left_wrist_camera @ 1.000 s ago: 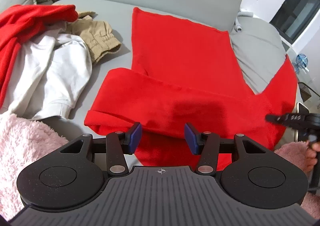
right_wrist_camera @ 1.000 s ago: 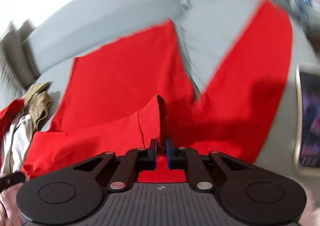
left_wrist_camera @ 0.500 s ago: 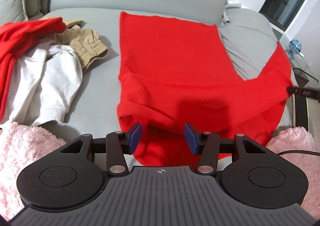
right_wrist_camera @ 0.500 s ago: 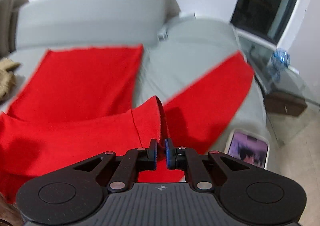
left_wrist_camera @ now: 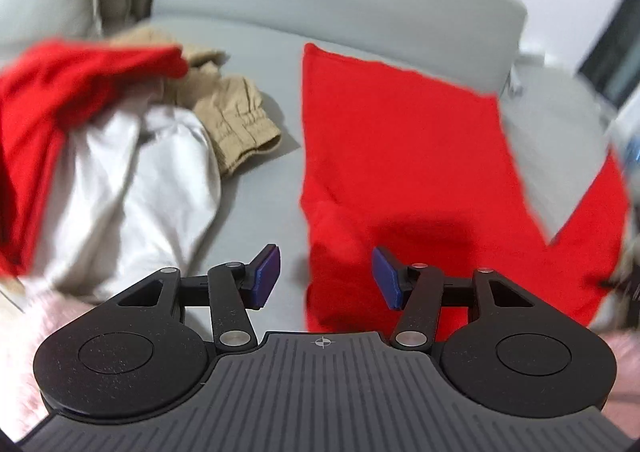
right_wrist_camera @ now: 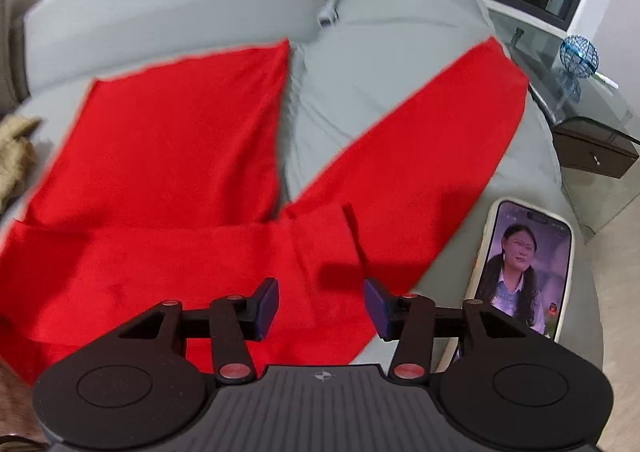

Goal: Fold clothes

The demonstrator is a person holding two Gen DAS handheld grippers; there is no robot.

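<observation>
Red trousers (left_wrist_camera: 392, 156) lie spread on the grey sofa seat (left_wrist_camera: 264, 188), legs pointing away and apart, the waist end folded over near me. My left gripper (left_wrist_camera: 325, 277) hovers above the trousers' left edge, its jaws opening, nothing between them. In the right wrist view the same red trousers (right_wrist_camera: 168, 156) fill the left and middle. My right gripper (right_wrist_camera: 321, 306) hangs over the folded red flap (right_wrist_camera: 320, 240); its jaws are opening and the cloth lies loose below, not pressed by the pads.
A pile of clothes lies at the left: a red garment (left_wrist_camera: 52, 92), a white one (left_wrist_camera: 132, 188) and tan trousers (left_wrist_camera: 236, 120). A phone (right_wrist_camera: 524, 264) with a lit screen lies on the seat's right edge. A glass side table (right_wrist_camera: 568, 92) stands beyond. Pink fluffy fabric (left_wrist_camera: 20, 356) lies near me.
My right gripper has let go of the red fold, which now lies flat on the trousers. My left gripper has shifted left towards the trousers' edge and stands wider.
</observation>
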